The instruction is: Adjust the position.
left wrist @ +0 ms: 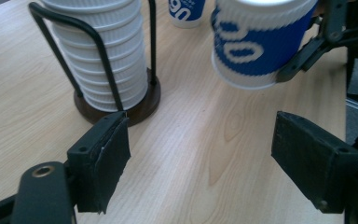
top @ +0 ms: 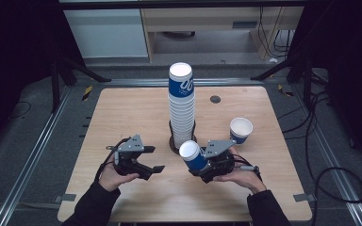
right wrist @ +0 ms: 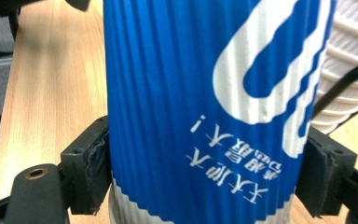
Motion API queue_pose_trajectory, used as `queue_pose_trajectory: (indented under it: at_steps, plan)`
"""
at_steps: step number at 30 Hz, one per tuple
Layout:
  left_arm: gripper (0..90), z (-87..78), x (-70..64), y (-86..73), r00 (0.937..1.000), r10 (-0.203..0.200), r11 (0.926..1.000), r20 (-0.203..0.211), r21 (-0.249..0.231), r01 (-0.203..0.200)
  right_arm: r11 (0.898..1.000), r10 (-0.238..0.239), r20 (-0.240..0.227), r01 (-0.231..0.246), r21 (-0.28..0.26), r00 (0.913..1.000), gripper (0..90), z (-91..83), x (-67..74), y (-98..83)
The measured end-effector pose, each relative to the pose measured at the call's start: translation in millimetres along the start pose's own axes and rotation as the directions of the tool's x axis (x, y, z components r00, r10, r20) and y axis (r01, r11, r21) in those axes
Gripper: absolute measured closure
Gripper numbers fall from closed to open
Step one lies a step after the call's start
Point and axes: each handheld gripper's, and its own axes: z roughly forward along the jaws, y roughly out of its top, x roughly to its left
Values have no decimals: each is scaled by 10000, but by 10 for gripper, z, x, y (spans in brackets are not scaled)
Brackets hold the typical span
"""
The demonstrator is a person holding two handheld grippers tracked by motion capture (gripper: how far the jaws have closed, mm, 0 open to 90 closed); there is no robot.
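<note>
Where the high view looks down, the right gripper (top: 199, 162) clamps a blue-and-white ribbed paper cup (top: 192, 155), tilted, just in front of the tall stack of matching paper cups (top: 181, 106) in its black wire holder; another single cup (top: 241, 130) stands right of that stack. Left gripper (top: 153, 162), left of the stack, jaws apart, holding nothing. Left gripper view: pads wide over bare wooden table (left wrist: 191, 154); held cup (left wrist: 256, 44) right of the stack (left wrist: 105, 56). Right gripper view: both pads press the cup's (right wrist: 205, 107) ribbed sides.

Lab test rig, wooden table (top: 122, 113), metal floor rails (top: 33, 155), trailing cables (top: 330, 179)
</note>
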Motion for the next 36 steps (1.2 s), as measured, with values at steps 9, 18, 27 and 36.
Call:
queue_pose_trajectory:
  at_steps: [9, 18, 27, 36]
  plan:
    - [185, 48, -79, 32, 9983, 185, 9998, 548, 37, -187, 9992, -334, -578, 345, 183, 9978, 199, 153, 71, 10]
    - [177, 95, -122, 53, 9964, 248, 9996, 814, 112, -258, 9989, -431, -981, 445, 124, 9942, 201, 270, 126, 35]
    - [170, 128, -164, 66, 9939, 338, 9992, 1051, 155, -357, 9962, -787, -1364, 830, 267, 9875, 201, 437, 216, 66]
    - [179, 219, -192, 49, 9906, 410, 9971, 1306, 583, -490, 9918, -1147, -1559, 1219, 375, 9811, 200, 550, 301, 99]
